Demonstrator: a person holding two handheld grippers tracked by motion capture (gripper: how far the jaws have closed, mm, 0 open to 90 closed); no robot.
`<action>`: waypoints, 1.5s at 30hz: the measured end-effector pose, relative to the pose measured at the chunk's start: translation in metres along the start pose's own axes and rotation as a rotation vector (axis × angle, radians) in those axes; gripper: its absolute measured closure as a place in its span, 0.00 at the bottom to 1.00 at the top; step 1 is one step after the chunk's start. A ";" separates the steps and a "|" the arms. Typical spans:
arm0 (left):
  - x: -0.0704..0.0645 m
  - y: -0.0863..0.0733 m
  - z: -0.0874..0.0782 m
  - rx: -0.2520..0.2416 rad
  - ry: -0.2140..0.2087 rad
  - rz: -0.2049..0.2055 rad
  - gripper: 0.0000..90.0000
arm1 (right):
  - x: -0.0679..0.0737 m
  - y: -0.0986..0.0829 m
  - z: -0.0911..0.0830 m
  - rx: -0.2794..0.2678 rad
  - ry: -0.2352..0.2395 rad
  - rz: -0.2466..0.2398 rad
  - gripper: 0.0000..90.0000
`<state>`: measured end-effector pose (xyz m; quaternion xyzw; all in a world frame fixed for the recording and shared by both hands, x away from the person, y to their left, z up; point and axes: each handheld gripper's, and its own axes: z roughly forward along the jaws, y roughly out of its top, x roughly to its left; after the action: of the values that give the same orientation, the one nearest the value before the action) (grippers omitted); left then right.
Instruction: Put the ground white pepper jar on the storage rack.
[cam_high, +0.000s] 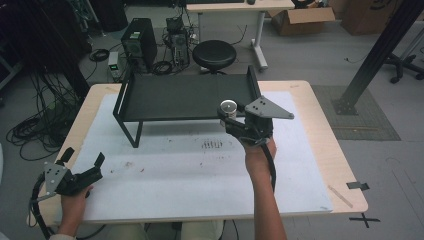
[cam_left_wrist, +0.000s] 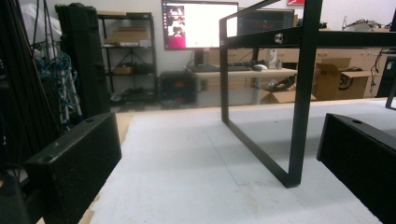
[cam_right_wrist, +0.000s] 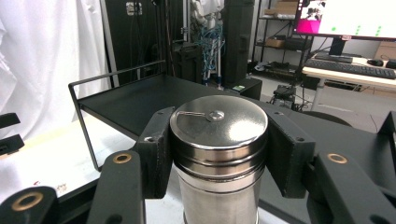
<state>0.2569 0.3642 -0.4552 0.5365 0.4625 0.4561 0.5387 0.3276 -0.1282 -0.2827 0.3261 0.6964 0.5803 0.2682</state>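
A shiny steel canister (cam_right_wrist: 218, 154) with a flat lid stands upright between the jaws of my right gripper (cam_right_wrist: 217, 149), which is shut on its sides. From above, the canister (cam_high: 228, 109) hangs in my right gripper (cam_high: 233, 119) at the front right edge of a black metal shelf (cam_high: 185, 96). At the table's front left corner my left gripper (cam_high: 82, 159) is open and holds nothing. Its two black jaws frame the shelf's leg (cam_left_wrist: 299, 116) over the white mat (cam_left_wrist: 201, 177).
The white mat (cam_high: 200, 170) covers most of the wooden table (cam_high: 330, 145) and bears dark smudges near its middle. Behind the table are a black stool (cam_high: 214, 55), computer towers (cam_high: 139, 42) and cables on the floor. A black post (cam_high: 380, 50) rises at the right.
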 end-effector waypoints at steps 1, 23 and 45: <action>0.000 0.000 0.000 0.000 0.001 -0.002 0.00 | 0.000 0.001 0.002 0.000 0.002 0.000 0.54; 0.000 0.000 0.001 0.010 0.001 0.000 0.00 | 0.001 0.038 0.045 -0.003 0.052 -0.027 0.54; 0.000 0.001 0.002 0.015 0.001 -0.001 0.00 | 0.009 0.063 0.104 -0.002 0.115 -0.048 0.54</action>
<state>0.2586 0.3635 -0.4546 0.5403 0.4666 0.4526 0.5344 0.4087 -0.0483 -0.2396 0.2752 0.7175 0.5923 0.2421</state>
